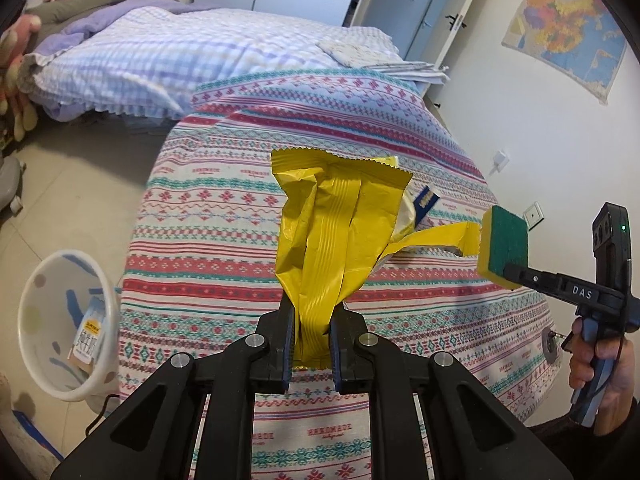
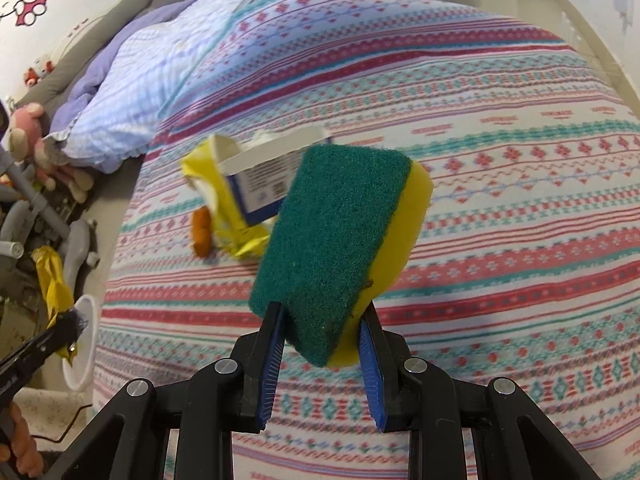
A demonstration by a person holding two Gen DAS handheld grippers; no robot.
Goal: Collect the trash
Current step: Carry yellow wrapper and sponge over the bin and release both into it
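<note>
My left gripper (image 1: pixel 313 312) is shut on a crumpled yellow wrapper (image 1: pixel 336 224), held up over the patterned bedspread (image 1: pixel 224 216). My right gripper (image 2: pixel 325 322) is shut on a green and yellow sponge (image 2: pixel 340 236), lifted above the bed; the same sponge (image 1: pixel 505 243) shows at the right of the left wrist view. More trash lies on the bedspread (image 2: pixel 500 200): a white and blue carton (image 2: pixel 264 176), a yellow wrapper (image 2: pixel 232 224) and a small orange piece (image 2: pixel 201 232). A white bin (image 1: pixel 70 320) with paper inside stands on the floor at the left, below the bed's edge.
A checked purple quilt (image 1: pixel 160 60) covers the far part of the bed. Plush toys (image 1: pixel 16 72) and grey chair legs (image 2: pixel 44 208) crowd the floor on the left. A map (image 1: pixel 568 32) hangs on the right wall beside a door (image 1: pixel 420 12). A hand (image 1: pixel 600 364) grips the right tool.
</note>
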